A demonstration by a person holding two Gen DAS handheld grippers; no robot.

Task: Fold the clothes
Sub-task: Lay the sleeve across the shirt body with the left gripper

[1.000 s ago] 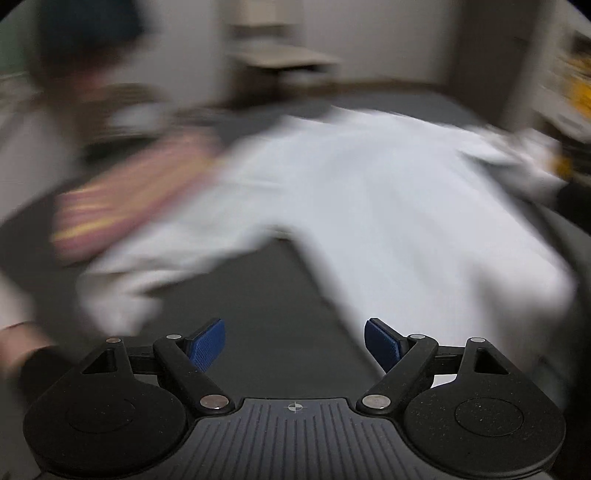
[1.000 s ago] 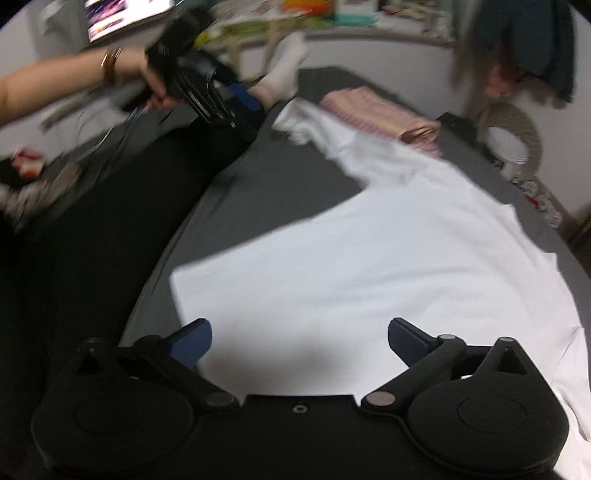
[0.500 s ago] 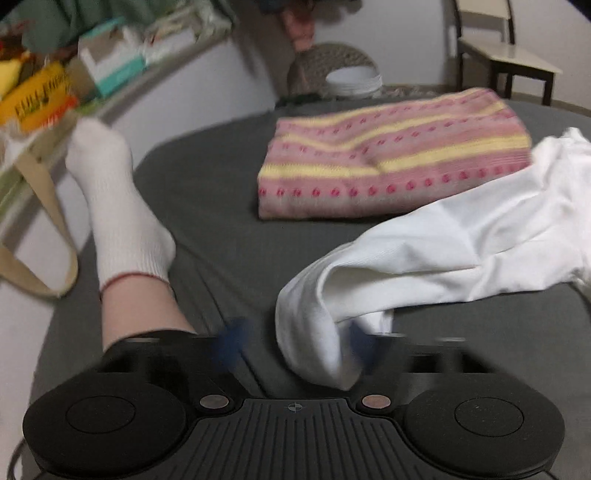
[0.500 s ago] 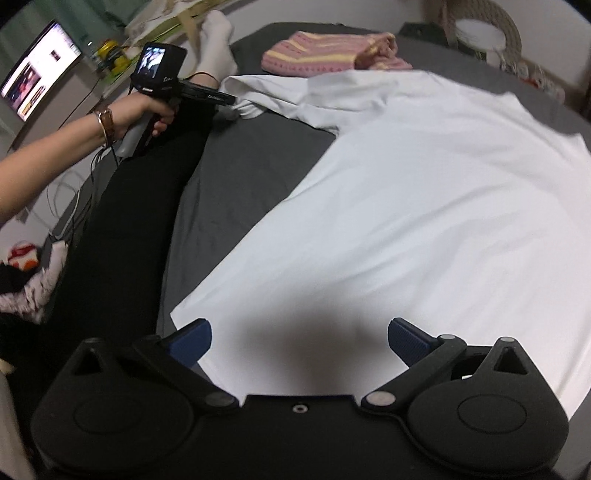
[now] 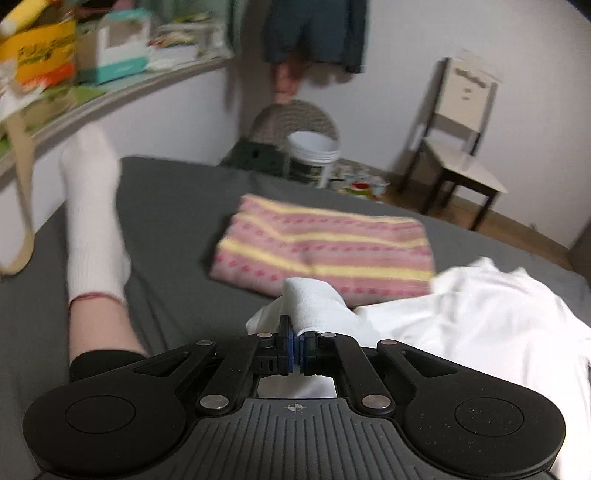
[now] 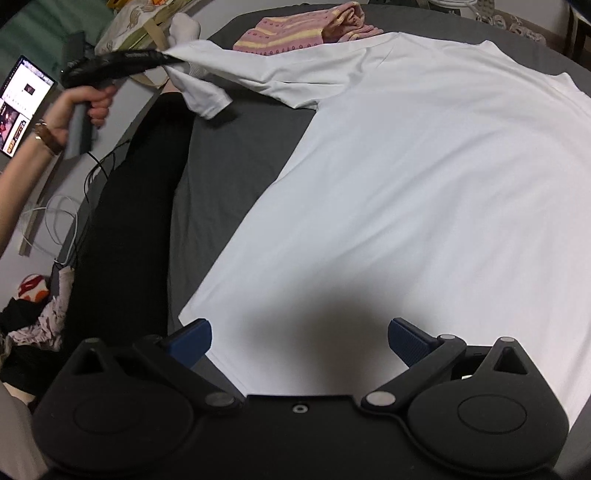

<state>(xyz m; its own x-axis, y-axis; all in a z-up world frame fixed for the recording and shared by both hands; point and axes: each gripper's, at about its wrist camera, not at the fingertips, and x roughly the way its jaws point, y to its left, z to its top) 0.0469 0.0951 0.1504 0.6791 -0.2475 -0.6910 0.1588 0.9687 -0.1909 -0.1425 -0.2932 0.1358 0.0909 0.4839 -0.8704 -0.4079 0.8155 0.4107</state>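
White shirt (image 6: 424, 166) spread flat on the grey bed (image 6: 229, 155), long axis running from the hem by the right hand-held gripper (image 6: 299, 338) up to the collar near the pink striped cloth (image 6: 295, 26). Left hand-held gripper (image 5: 294, 349) clamped tight on the sleeve (image 5: 314, 306), lifted clear of the bed, cuff end (image 6: 205, 98) dangling below the grip. Right one hovering just above the hem corner, fingers wide apart, nothing between them. Sleeve stretched away from the shirt body toward the socked foot (image 5: 92, 206), so folding it in means carrying it back across the shirt, and the left is the one placed for that; hem falls to the right. Right wrist view alone giving the full spread of the shirt and the hand (image 6: 83, 107) on the left tool; left wrist view alone giving the pinch close up, plus chair (image 5: 458, 155) and bucket (image 5: 314, 151) beyond the bed.
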